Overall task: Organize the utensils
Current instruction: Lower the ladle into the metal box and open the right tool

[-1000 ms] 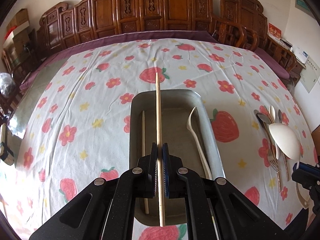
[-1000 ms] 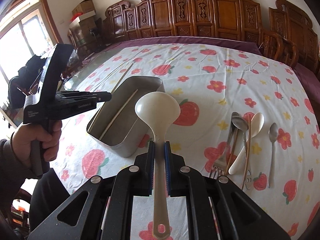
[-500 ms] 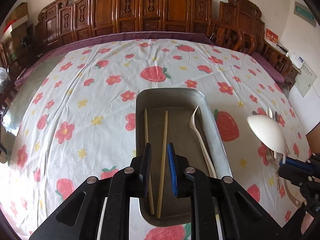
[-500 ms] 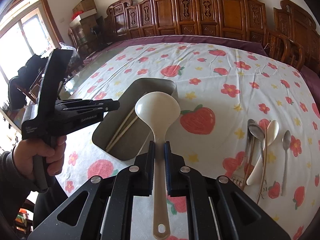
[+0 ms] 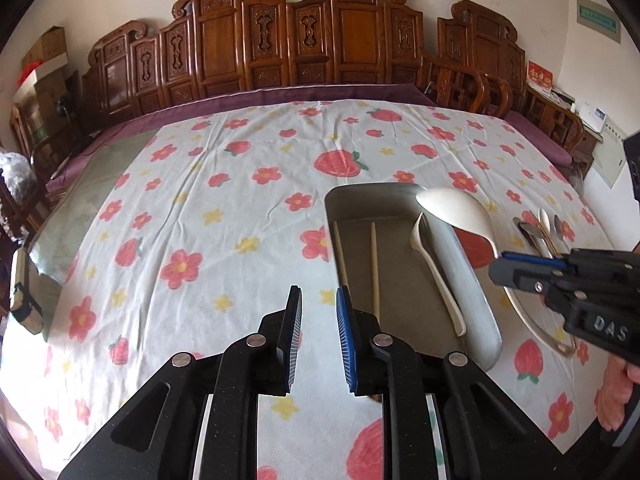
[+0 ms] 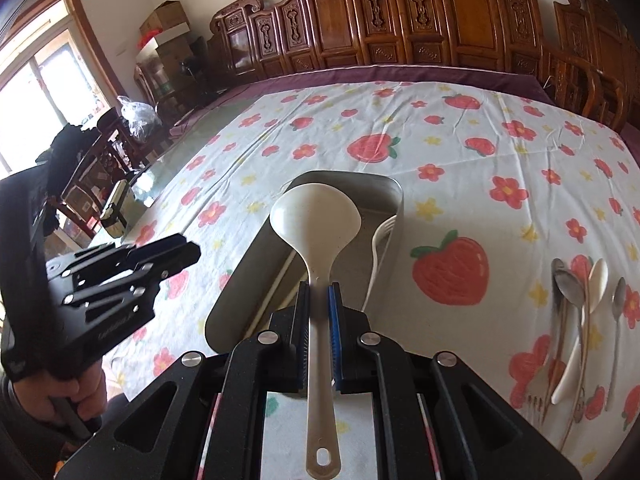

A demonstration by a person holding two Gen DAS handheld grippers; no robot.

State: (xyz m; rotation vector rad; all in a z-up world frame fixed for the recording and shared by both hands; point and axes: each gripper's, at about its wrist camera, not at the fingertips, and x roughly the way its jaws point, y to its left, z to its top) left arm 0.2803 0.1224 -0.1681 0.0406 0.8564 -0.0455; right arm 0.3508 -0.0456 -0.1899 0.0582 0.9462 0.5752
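A grey metal tray [image 5: 482, 322] [image 6: 396, 194] lies on the strawberry tablecloth. It holds two wooden chopsticks [image 5: 374, 264] and a cream fork [image 5: 438, 276] [image 6: 380, 248]. My left gripper [image 5: 318, 332] is open and empty, to the left of the tray. It also shows at the left of the right wrist view [image 6: 132, 264]. My right gripper [image 6: 319, 328] is shut on the handle of a cream ladle [image 6: 316, 220] and holds its bowl over the tray. The ladle [image 5: 456, 208] and right gripper [image 5: 516, 270] show in the left wrist view.
Several loose spoons and a fork [image 6: 580, 320] lie on the cloth to the right of the tray; they also show in the left wrist view [image 5: 540, 228]. Carved wooden chairs [image 5: 320, 40] line the far table edge. A small dark object [image 5: 22, 292] sits at the left edge.
My left gripper opened, dropped the chopstick into the tray beside the other one, then pulled back to the left. My right gripper carried the ladle leftward over the tray.
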